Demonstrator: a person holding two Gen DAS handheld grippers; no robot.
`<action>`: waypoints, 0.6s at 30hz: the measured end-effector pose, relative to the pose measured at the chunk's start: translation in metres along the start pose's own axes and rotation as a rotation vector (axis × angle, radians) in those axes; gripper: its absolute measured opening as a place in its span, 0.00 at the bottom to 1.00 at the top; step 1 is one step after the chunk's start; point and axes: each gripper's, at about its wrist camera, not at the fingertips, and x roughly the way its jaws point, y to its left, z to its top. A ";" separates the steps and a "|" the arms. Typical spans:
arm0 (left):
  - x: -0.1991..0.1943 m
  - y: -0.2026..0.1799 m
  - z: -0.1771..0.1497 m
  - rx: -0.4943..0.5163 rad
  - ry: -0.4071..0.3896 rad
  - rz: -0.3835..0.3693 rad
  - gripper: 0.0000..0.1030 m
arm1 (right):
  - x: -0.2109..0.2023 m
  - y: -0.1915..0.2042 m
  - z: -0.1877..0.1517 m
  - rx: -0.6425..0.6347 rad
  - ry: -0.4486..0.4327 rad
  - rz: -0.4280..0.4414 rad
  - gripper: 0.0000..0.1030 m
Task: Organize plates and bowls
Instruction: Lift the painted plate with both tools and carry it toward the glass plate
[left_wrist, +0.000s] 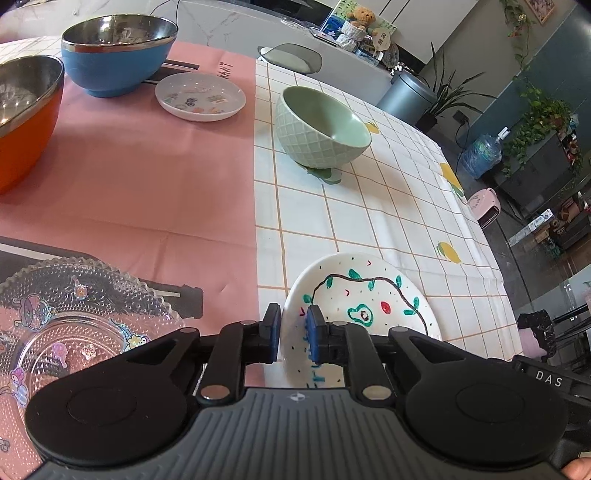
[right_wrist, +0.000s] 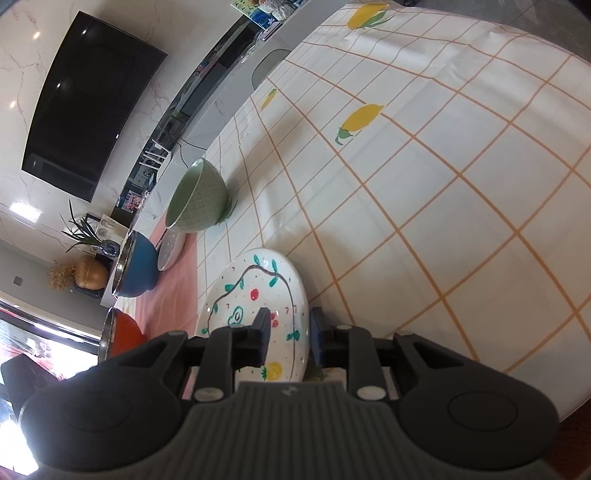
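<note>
A white plate painted with an avocado and leaves lies on the checked cloth. My left gripper is shut on its left rim. My right gripper is shut on the same plate at its near rim. A green bowl stands further back on the checked cloth and also shows in the right wrist view. A blue bowl, an orange bowl and a small white dish stand on the pink cloth. A clear glass plate lies at the near left.
The table edge runs along the right. Beyond it are a grey bin, a water jug and plants. A black TV hangs on the wall.
</note>
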 end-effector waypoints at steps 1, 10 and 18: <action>0.000 0.001 0.000 -0.006 -0.001 -0.001 0.16 | 0.000 0.002 -0.001 -0.012 -0.005 -0.007 0.21; -0.012 0.003 -0.002 -0.022 -0.033 -0.012 0.11 | -0.003 0.003 -0.005 -0.030 -0.016 -0.058 0.05; -0.032 0.010 -0.001 -0.050 -0.061 -0.027 0.11 | -0.011 0.015 -0.010 -0.027 -0.013 -0.044 0.05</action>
